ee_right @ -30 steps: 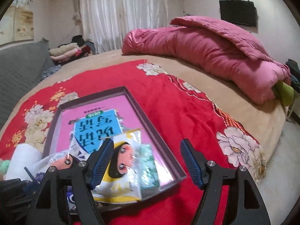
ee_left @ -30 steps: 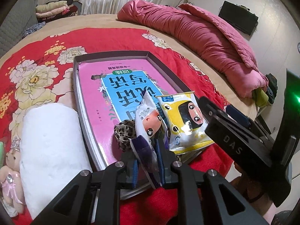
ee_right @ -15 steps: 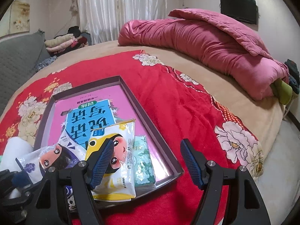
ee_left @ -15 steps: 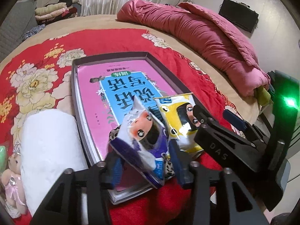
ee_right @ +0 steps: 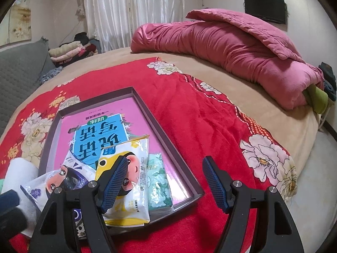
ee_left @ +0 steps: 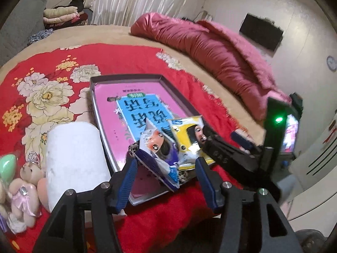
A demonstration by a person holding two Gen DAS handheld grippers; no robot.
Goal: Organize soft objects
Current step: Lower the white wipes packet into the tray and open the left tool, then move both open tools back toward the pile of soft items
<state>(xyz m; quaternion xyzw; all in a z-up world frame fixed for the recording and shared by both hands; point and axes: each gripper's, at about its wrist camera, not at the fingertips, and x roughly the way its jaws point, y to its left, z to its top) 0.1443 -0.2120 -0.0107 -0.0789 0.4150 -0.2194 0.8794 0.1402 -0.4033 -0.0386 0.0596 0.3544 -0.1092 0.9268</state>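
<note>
On the red floral bedspread (ee_left: 52, 80), the crumpled purple doll-face packet (ee_left: 160, 158) lies free between the left claw's (ee_left: 166, 181) just-opened jaws; right claw (ee_right: 164, 181) wide, empty.

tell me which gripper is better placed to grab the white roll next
Left, probably. The white roll lies right beside the left gripper, whose jaws have just been opening off the purple pack, now free between them. The right gripper is open too, but sits over the tray, farther off.

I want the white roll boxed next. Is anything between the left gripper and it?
Nothing visible. The white roll lies on the red blanket left of the tray. The left gripper, jaws just opened, frames the purple packet.
</note>
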